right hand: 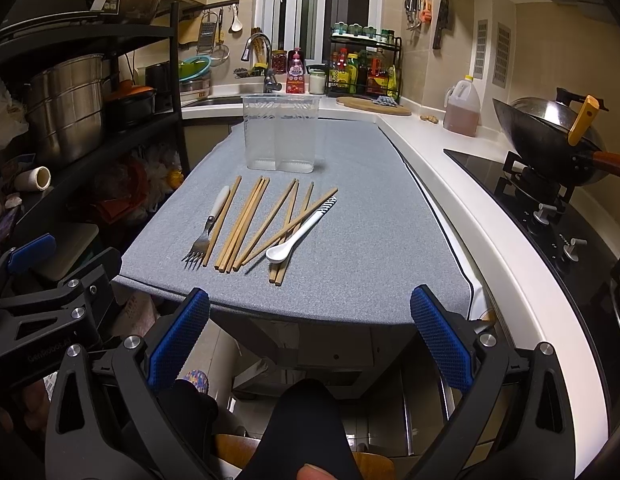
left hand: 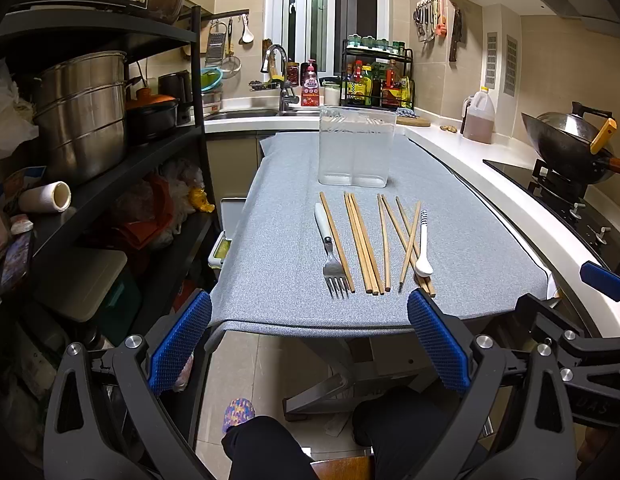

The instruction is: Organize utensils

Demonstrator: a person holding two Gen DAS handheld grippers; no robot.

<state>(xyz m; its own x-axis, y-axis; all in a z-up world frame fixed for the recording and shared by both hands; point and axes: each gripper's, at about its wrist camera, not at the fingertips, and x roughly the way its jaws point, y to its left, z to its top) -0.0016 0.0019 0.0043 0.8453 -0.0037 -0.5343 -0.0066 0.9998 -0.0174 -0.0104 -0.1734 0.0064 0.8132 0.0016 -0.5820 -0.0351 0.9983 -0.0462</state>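
A clear plastic two-compartment holder (left hand: 355, 146) (right hand: 281, 134) stands upright and empty on the grey cloth-covered table (left hand: 469, 248) (right hand: 369, 240). In front of it lie a fork with a white handle (left hand: 329, 250) (right hand: 208, 228), several wooden chopsticks (left hand: 363, 244) (right hand: 250, 224) and a white spoon with a striped handle (left hand: 423, 246) (right hand: 298, 232), which rests on some chopsticks. My left gripper (left hand: 310, 344) is open and empty, just short of the table's near edge. My right gripper (right hand: 310, 338) is open and empty, also at the near edge.
A black shelf rack with steel pots (left hand: 82, 116) stands left of the table. A white counter (left hand: 481, 160) runs along the right with an oil jug (left hand: 478, 118), a wok (left hand: 569, 144) on a stove, a sink and a spice rack (left hand: 375, 76) at the back.
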